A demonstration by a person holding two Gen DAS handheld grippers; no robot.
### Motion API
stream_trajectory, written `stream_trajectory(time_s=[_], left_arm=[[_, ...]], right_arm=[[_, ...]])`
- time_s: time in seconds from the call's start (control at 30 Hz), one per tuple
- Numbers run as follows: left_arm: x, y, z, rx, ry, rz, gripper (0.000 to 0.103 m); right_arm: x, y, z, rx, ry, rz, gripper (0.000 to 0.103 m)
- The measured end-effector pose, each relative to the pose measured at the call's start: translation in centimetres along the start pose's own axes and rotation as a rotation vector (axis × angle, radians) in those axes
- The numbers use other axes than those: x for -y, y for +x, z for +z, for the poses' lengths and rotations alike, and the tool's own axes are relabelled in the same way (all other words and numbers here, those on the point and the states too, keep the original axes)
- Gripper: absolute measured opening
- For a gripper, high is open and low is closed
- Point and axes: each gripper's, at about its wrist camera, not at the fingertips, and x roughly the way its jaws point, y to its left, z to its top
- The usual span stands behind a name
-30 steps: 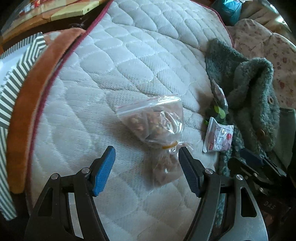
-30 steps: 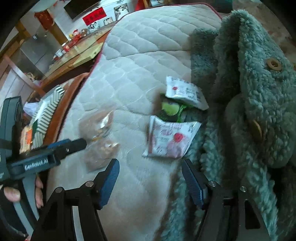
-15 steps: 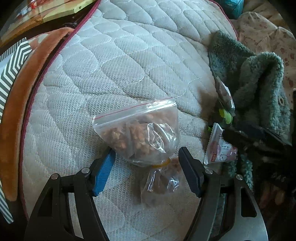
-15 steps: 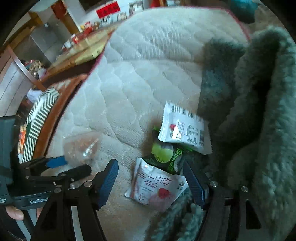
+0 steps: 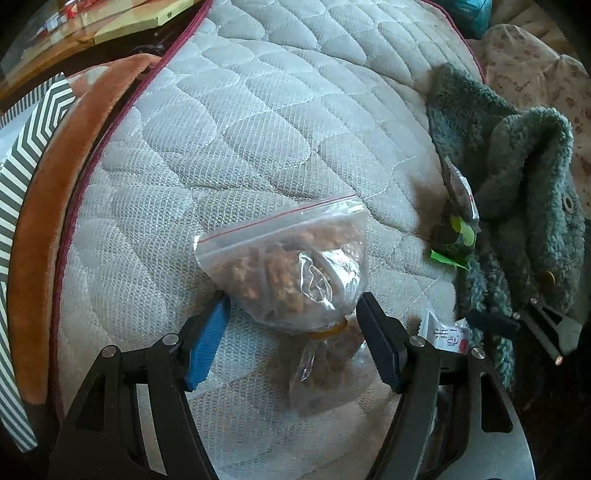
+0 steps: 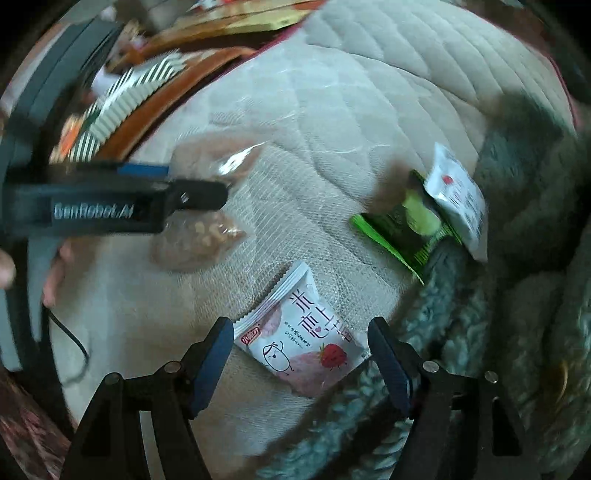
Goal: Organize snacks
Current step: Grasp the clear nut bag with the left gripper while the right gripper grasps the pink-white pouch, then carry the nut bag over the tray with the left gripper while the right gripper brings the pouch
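A clear zip bag of brown nuts [image 5: 291,273] lies on the quilted cushion [image 5: 258,122], with a smaller tied bag of nuts [image 5: 328,373] just below it. My left gripper [image 5: 291,332] is open, its jaws on either side of the two bags. My right gripper [image 6: 301,363] is open around a white and pink strawberry snack packet [image 6: 299,343]. A green packet [image 6: 410,229] and a white packet [image 6: 458,195] lie by the teal fleece. The nut bags show in the right wrist view [image 6: 199,236] behind the left gripper's body.
A teal fleece garment [image 5: 517,206] bunches along the cushion's right edge. An orange plush rim [image 5: 40,236] and a striped box [image 5: 22,147] border the left. A wooden table [image 5: 110,26] lies beyond. A floral fabric [image 5: 535,66] is at far right.
Both grippers have moved forward and down. The left now straddles the nut bags; the right now straddles the strawberry packet, which was farther ahead before.
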Motion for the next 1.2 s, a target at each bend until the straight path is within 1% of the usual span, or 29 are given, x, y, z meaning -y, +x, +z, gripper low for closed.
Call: stream_trajectory(time_s=[0.1,0.13,0.17,0.2,0.27,0.33,0.37,0.4,0.43,0.5,0.57,0.63,0.7,0.77,0.87,1.0,1.2], left_arm=[[0.7,0.3,-0.1,0.002,0.010,0.031,0.074],[1.0,0.5,-0.1,0.004,0.025,0.047,0.074],[1.2,0.6,-0.3,0.007,0.045,0.058,0.074],[1.3,0.7,-0.4,0.011,0.064,0.062,0.074],[1.0,0.6,-0.7,0.023,0.085,0.067,0.065],[0.1,0.2,-0.7,0.029,0.087,0.064,0.042],[-0.5,0.0,-0.7,0.027,0.082,0.053,0.038],[-1.2,-0.2,-0.6,0.022,0.075,0.037,0.029],[-1.7,-0.4,-0.6,0.018,0.070,0.026,0.027],[-2.7,-1.0,-0.9,0.022,0.068,0.029,0.025],[-3.4,-1.8,-1.5,0.037,0.081,0.050,0.025],[-4.2,-2.6,-2.1,0.045,0.079,0.053,0.025],[-5.3,-3.5,-2.7,0.049,0.063,0.051,0.025],[-6.1,-4.3,-3.2,0.067,0.052,0.066,0.025],[-7.6,-6.1,-4.0,0.109,0.042,0.100,0.025],[-9.1,-8.3,-4.7,0.158,0.035,0.132,0.025],[-11.5,-11.1,-5.4,0.221,0.014,0.160,0.025]], right_arm=[[-0.8,1.0,-0.4,-0.025,-0.058,-0.017,0.073],[-1.0,1.3,-0.5,-0.024,-0.070,-0.007,0.073],[-1.1,1.7,-0.7,-0.033,-0.066,0.004,0.069],[-1.0,2.1,-0.9,-0.042,-0.053,-0.029,0.060],[-0.7,2.1,-1.2,-0.025,0.000,-0.037,0.058],[-0.2,1.6,-1.7,-0.012,0.055,-0.048,0.054],[0.0,1.4,-1.9,-0.005,0.079,-0.056,0.049],[0.4,1.0,-2.2,0.010,0.108,-0.054,0.047],[0.6,0.5,-2.4,0.034,0.146,-0.025,0.047],[0.4,-0.4,-2.6,0.080,0.197,0.023,0.047],[-0.1,-1.1,-2.5,0.106,0.195,0.019,0.047],[-1.1,-1.9,-2.3,0.140,0.202,0.042,0.047],[-2.0,-2.2,-1.6,0.151,0.196,0.048,0.047],[-3.4,-2.5,-0.9,0.152,0.180,0.055,0.047],[-4.5,-2.4,0.0,0.155,0.169,0.069,0.047],[-7.0,-2.1,1.4,0.159,0.137,0.080,0.047],[-10.8,-2.6,4.1,0.187,0.079,0.101,0.047]])
